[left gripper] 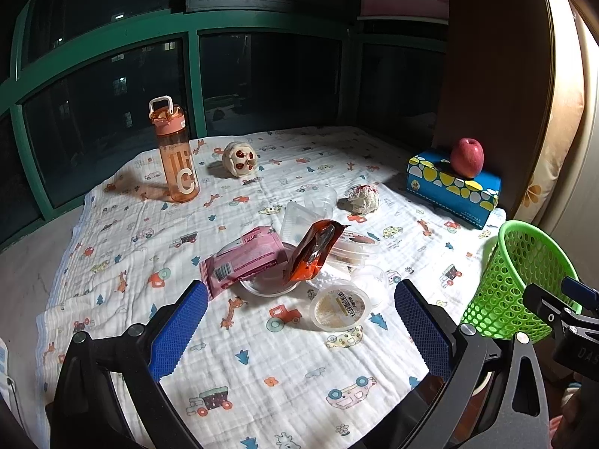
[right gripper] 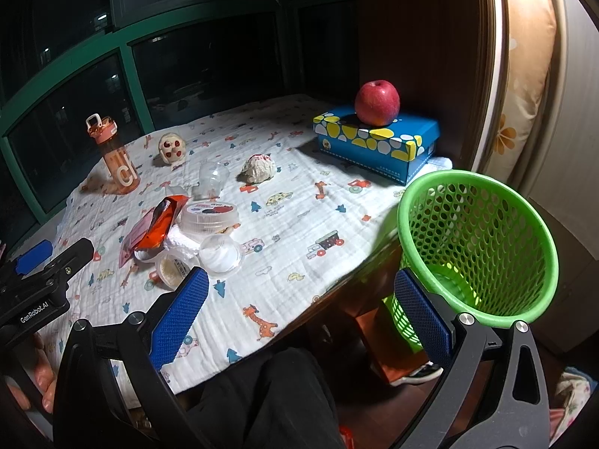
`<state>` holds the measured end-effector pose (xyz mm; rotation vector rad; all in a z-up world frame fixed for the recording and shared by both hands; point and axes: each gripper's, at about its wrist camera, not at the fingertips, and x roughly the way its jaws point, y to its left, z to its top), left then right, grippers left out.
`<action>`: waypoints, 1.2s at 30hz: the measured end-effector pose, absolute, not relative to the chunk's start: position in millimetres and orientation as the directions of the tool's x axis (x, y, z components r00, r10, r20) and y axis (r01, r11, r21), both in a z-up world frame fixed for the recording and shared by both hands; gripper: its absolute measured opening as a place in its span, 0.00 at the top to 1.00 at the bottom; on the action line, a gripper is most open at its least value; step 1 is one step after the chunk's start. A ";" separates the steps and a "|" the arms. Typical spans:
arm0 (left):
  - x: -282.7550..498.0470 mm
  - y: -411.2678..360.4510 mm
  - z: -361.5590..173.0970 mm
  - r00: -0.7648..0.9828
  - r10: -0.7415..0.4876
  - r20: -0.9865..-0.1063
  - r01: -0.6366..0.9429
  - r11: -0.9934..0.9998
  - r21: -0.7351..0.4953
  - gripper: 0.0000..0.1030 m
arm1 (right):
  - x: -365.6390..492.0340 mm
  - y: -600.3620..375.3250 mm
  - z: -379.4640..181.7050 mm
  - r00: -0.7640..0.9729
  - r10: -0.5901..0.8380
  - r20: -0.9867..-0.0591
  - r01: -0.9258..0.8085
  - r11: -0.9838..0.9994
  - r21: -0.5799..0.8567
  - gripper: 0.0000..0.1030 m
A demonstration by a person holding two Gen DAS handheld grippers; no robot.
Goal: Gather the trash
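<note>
Both grippers: left gripper (left gripper: 301,331) and right gripper (right gripper: 301,323) fingers apart, holding nothing
Wrappers (left gripper: 284,254): piled mid-table
Basket (right gripper: 477,247): at table's right edge

Trash sits mid-surface in a loose pile: pink wrapper (left gripper: 243,260) lying flat, partly over a clear shallow dish (left gripper: 267,285); orange foil pouch (left gripper: 314,249) torn open, propped upright against it. Just behind, a round lidded tub w/ red label (left gripper: 355,245) and clear cups (left gripper: 318,198) tipped over. In front, a small pudding cup (left gripper: 338,308) w/ printed lid, touching an empty clear cup (left gripper: 370,280). Crumpled tissue wad w/ red stain (left gripper: 363,198) lies apart, nearer the back. Green mesh basket (right gripper: 479,247), upright and empty, stands off the surface's right edge.
</note>
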<state>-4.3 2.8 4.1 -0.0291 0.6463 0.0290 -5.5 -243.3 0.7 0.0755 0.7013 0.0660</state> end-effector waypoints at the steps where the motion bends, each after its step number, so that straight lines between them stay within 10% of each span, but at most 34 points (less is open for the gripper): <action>1: -4.6 2.2 3.7 0.798 0.020 -0.602 -0.037 0.999 -0.016 0.06 | -5.0 -243.4 1.0 0.762 0.086 -0.642 -0.036 0.995 0.091 0.05; 36: 0.1 8.1 -1.3 0.791 0.031 -0.611 -0.053 0.998 -0.019 0.06 | -2.2 -245.3 0.5 0.766 0.086 -0.637 -0.030 0.995 0.099 0.05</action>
